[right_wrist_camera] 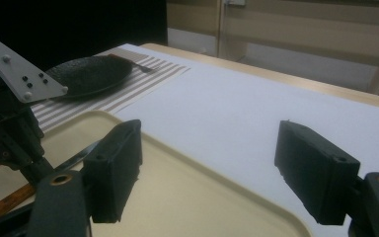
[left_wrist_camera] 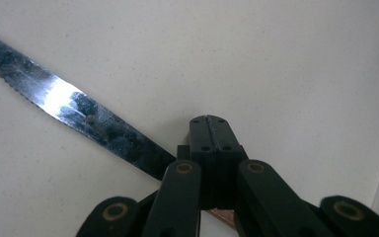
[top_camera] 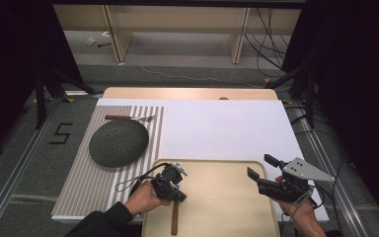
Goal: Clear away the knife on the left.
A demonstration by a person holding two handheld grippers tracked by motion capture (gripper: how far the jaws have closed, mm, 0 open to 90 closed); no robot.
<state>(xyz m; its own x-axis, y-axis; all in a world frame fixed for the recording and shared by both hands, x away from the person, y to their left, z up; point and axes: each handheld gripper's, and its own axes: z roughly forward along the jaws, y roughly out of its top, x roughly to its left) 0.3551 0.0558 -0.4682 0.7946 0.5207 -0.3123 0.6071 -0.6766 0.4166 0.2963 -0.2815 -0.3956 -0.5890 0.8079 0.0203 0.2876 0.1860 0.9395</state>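
Observation:
A knife (top_camera: 175, 219) with a brown wooden handle lies on the beige tray (top_camera: 217, 207) near its left side. Its serrated steel blade (left_wrist_camera: 74, 111) runs from the upper left down under my left gripper (left_wrist_camera: 209, 123). That gripper (top_camera: 177, 195) is shut, jaws pressed together right over the spot where blade meets handle; I cannot tell whether they touch the knife. My right gripper (top_camera: 260, 166) hovers open over the tray's right edge with nothing between its jaws. In the right gripper view the right gripper (right_wrist_camera: 207, 163) faces the tray and the left gripper (right_wrist_camera: 29, 168).
A dark round plate (top_camera: 118, 142) sits on a striped placemat (top_camera: 86, 182) at the left, with a fork (top_camera: 128, 117) beyond it. A white mat (top_camera: 227, 128) covers the table behind the tray. Cables and shelf legs stand on the floor past the far edge.

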